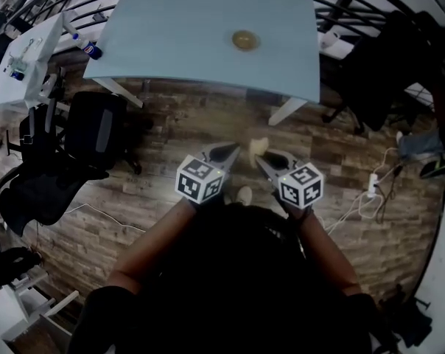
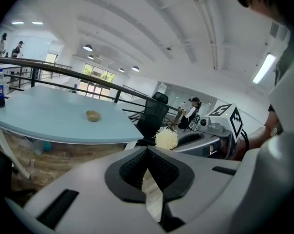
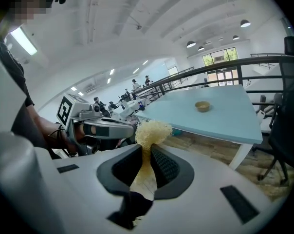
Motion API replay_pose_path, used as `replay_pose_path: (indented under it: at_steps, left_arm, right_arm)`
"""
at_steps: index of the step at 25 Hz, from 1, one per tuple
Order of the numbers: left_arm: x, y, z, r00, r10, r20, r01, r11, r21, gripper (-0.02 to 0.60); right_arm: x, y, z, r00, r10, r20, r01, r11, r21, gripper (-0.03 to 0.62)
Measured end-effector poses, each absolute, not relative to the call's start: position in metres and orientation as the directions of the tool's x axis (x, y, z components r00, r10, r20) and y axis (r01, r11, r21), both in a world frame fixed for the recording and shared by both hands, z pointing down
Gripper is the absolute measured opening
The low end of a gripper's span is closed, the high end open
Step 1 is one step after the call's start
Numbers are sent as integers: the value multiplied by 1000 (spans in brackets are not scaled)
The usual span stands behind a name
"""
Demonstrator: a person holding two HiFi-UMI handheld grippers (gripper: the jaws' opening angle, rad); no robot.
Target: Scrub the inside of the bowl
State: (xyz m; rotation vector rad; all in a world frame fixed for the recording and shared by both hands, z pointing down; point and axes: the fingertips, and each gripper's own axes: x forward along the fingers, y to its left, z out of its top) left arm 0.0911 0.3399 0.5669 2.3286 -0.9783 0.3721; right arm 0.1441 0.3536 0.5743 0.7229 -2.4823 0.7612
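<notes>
- Light-blue rectangular desk: stands on the wood-plank floor.
- Small round tan bowl: on the desk, right of its middle.
- Blue-capped plastic bottle: at the desk's left edge.
- Black office chair: on the floor, left of and before the desk.
- Left hand-held gripper, right hand-held gripper: side by side above the floor, before the desk, well apart from the bowl.
- Pale fibrous scrubber: clamped between the right hand-held gripper's jaws.

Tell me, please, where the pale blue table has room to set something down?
Nearly all of the pale blue table is free: the stretch between the small tan bowl, right of centre, and the plastic bottle at its left edge, plus the near strip. Nowhere is crowded.
</notes>
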Motion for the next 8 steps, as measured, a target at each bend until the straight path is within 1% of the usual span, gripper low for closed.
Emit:
replay_pose_path:
  at_steps: [8]
  left_arm:
    - [108, 372, 563, 674, -594, 440, -738, -519, 431, -3]
  right_arm:
    - [159, 386, 571, -776, -306, 551, -557, 742, -372, 63]
